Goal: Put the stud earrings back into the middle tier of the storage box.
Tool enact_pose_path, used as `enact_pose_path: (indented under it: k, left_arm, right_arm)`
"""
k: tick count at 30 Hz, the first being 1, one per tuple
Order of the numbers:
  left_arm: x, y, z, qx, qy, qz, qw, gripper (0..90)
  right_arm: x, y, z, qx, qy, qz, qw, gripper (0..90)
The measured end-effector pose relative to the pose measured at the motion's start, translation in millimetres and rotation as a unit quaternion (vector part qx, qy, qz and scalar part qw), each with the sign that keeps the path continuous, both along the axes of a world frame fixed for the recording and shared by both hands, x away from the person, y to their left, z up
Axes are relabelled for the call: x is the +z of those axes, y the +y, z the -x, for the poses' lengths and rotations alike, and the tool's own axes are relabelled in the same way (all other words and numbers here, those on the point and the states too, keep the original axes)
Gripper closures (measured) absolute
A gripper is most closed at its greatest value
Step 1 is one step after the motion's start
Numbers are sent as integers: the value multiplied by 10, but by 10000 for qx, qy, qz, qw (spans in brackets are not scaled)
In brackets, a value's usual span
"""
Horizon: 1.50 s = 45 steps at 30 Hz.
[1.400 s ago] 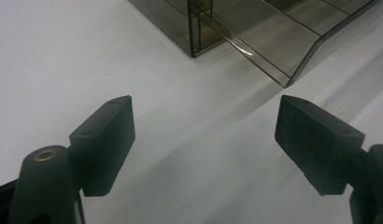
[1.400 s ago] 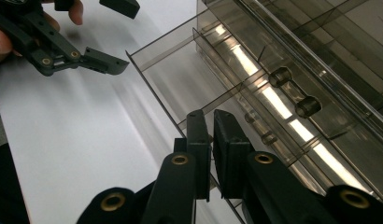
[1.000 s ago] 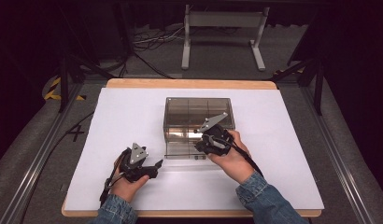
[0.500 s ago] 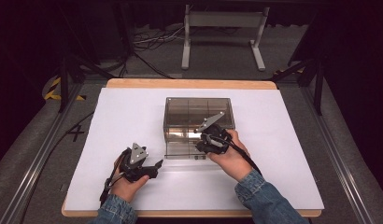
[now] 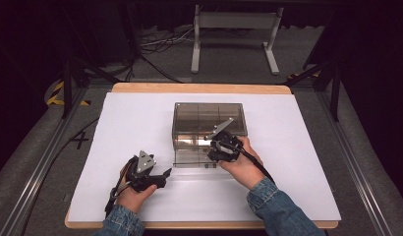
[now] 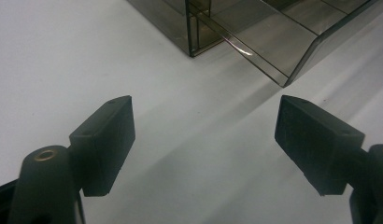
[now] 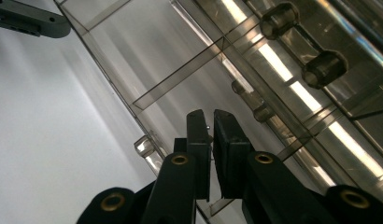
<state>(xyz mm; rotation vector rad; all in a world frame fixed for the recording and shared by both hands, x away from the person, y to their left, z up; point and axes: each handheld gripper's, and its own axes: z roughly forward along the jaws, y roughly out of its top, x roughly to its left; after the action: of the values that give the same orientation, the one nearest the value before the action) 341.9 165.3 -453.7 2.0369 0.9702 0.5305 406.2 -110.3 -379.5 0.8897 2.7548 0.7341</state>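
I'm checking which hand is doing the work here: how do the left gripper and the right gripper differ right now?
The left gripper has its jaws spread wide over bare white paper; the right gripper has its jaws nearly together, clamped on the front edge of a drawer of the smoky clear box. The left sits apart from the box, the right against its front. Both are black, two-jawed and hand-held.

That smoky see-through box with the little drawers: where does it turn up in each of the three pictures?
High view: the smoky clear box stands mid-table, just beyond the right gripper.
Left gripper view: its corner and a pulled-out drawer sit at the top, beyond the open jaws.
Right gripper view: its drawers and knobs run across the frame, the shut jaws at a drawer front.
Shared landmark: the white table cover.
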Motion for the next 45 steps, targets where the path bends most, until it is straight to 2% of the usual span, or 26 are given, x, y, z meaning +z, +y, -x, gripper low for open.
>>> enact_pose_path:
  k: [12,16,22,28,34,41,45]
  left_arm:
    - [1,2,-1,-3,-3,-5,10000,207]
    - [-1,-1,0,-3,-4,0,10000,207]
    - [-1,-2,0,1,-1,0,10000,207]
    - [0,2,2,18,2,6,10000,206]
    - [-1,2,-1,24,-13,7,10000,206]
    - [-2,-1,-2,31,-8,2,10000,206]
    - [-1,0,-1,36,-11,-2,10000,205]
  right_arm:
    - [-52,-1,-43,-53,124,114,9998,848]
    - [-47,-6,-41,-65,129,63,9999,816]
    - [0,-35,-23,-75,32,-43,10000,817]
    - [131,-117,58,16,-120,-337,9994,897]
    - [240,-209,139,158,-224,-628,9976,898]
    - [390,-385,237,379,-273,-1110,9927,898]
    - [412,-414,291,463,-296,-1141,9919,897]
